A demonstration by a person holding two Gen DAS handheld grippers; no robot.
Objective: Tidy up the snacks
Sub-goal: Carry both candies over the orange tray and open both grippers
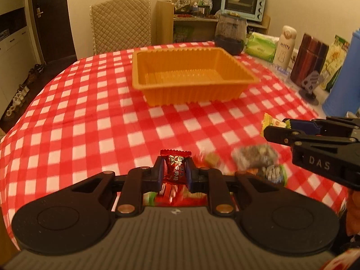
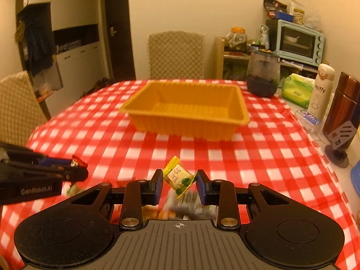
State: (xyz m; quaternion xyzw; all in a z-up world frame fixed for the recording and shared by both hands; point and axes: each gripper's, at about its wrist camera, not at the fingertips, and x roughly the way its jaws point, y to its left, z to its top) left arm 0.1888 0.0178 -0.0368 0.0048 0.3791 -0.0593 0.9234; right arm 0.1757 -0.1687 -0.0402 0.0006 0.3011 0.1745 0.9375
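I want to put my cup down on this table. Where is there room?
The wide checked cloth between the orange tray and the two grippers is bare, and so is the cloth left of the tray. The right edge is crowded with the dark jar, tissue pack and white bottle. Loose candies clutter the near edge.

Red candy, yellow-green candy held aloft; orange tray empty, mid-table; loose snacks near edge.
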